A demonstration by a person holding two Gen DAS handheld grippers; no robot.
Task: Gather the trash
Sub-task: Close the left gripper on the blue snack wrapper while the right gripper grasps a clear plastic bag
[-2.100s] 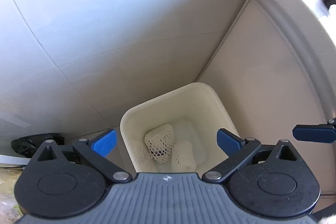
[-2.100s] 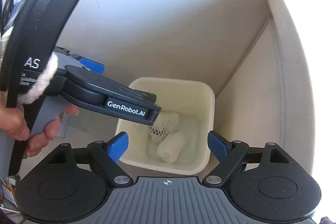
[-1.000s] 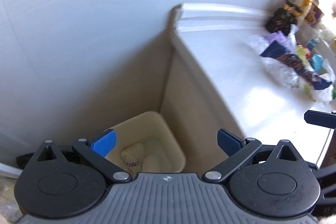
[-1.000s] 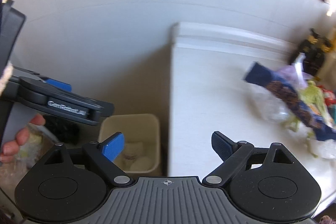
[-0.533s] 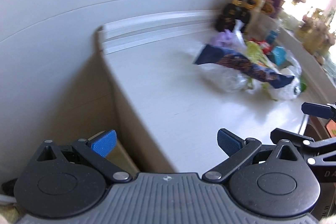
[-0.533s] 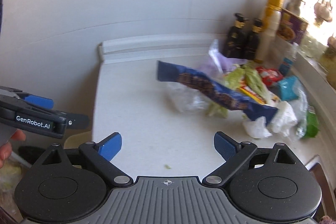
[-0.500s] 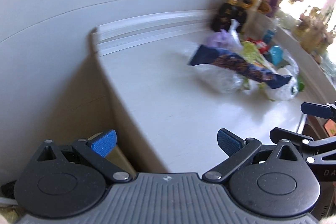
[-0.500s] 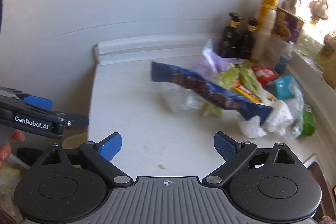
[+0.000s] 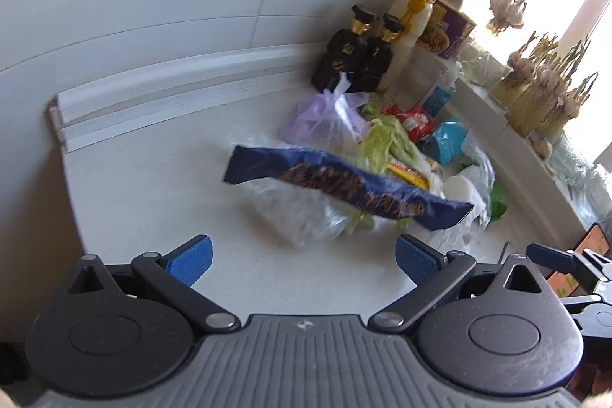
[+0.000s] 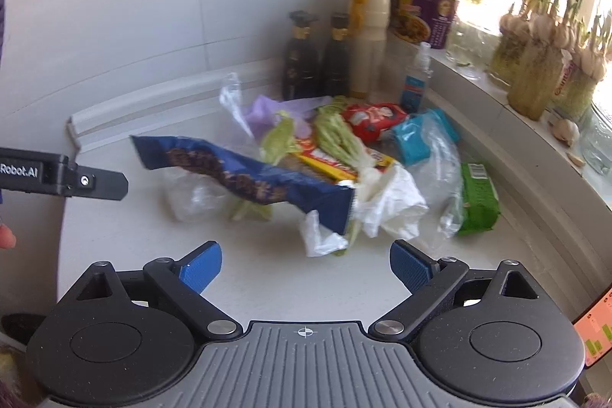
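The long dark-blue foil snack wrapper (image 10: pixel 248 178) lies draped across the top of the trash heap on the white counter (image 10: pixel 126 228), one end lifted off the surface and the other sagging toward the near edge, so it looks like the easiest piece to take first. Under the wrapper sits a crumpled clear plastic bag (image 9: pixel 294 213), holding it up. Behind the wrapper are limp pale-green vegetable leaves (image 10: pixel 336 136), a yellow-and-red flat packet (image 10: pixel 336 159), a lilac thin plastic bag (image 9: pixel 321 117), a red snack packet (image 10: pixel 375 119) and a turquoise pouch (image 10: pixel 417 136). To the right of the wrapper there is a wad of white crumpled plastic (image 10: pixel 386 201) and a green barcode-printed packet (image 10: pixel 478 195). All of it is bunched in one loose pile, probably gathered for clearing. Beyond the wrapper, against the wall, stand two dark glass bottles with gold collars (image 10: pixel 317 56) and a tall cream bottle with a yellow cap (image 10: pixel 369 25), upright and apart from the heap, so these read as keepers, not trash. The right tongs (image 10: pixel 306 264) hover just short of the wrapper's sagging end, blue pads spread wide, holding nothing. The left tongs (image 9: pixel 304 257) face the wrapper's raised end, likewise spread and empty. Both are squared up to the pile, a sign the reach-in comes next; the thin film may slip or drag its neighbours along.
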